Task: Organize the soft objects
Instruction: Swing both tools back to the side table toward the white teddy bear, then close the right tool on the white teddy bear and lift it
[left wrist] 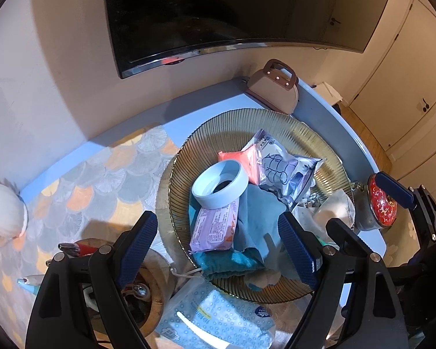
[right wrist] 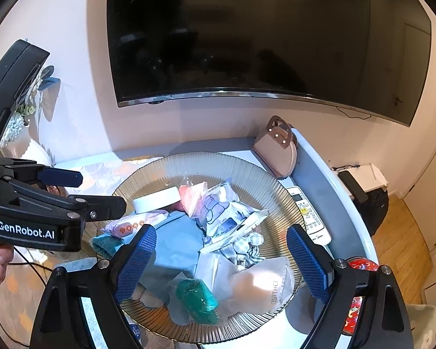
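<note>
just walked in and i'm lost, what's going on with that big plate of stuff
A person holds a pair of tongs in each hand over a ribbed glass plate piled with soft items: a blue cloth, packets and a pale blue ring. The left tongs and right tongs are both open and hold nothing.

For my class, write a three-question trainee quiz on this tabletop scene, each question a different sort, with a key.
1. True or false: the pale blue ring lies inside the ribbed glass plate.
2. The left gripper is: A open, B shut on the purple packet.
3. Fill in: the remote control lies beside the plate, on the same side as the ____ gripper.

Key: 1 true; 2 A; 3 right.
</note>
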Demonstrator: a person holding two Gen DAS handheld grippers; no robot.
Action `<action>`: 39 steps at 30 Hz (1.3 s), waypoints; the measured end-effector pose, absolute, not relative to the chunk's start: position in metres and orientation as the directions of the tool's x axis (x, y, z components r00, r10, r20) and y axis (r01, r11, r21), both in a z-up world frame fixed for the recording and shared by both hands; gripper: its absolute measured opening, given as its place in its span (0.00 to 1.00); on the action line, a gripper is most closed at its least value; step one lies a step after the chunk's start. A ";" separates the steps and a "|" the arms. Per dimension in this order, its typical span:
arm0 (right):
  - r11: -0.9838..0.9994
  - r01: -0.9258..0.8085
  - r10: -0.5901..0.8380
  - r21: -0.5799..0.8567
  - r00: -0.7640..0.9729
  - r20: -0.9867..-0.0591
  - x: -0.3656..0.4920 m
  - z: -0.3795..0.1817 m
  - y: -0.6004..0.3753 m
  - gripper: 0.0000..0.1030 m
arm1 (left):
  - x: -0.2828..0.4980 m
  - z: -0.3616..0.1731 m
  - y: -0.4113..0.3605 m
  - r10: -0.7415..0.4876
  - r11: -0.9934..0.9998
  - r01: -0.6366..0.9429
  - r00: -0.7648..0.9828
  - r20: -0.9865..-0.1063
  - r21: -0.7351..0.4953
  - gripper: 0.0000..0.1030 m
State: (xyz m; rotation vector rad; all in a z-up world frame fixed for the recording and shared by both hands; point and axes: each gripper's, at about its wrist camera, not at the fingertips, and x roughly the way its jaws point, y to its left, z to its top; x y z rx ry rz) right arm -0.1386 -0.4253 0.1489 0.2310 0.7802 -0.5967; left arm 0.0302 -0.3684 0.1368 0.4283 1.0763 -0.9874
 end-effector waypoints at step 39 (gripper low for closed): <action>0.967 -0.064 0.209 0.247 0.754 -0.622 -0.042 0.188 -0.253 0.88 | 0.121 0.088 -0.047 -0.387 0.920 0.202 0.326 -0.862 -0.336 0.88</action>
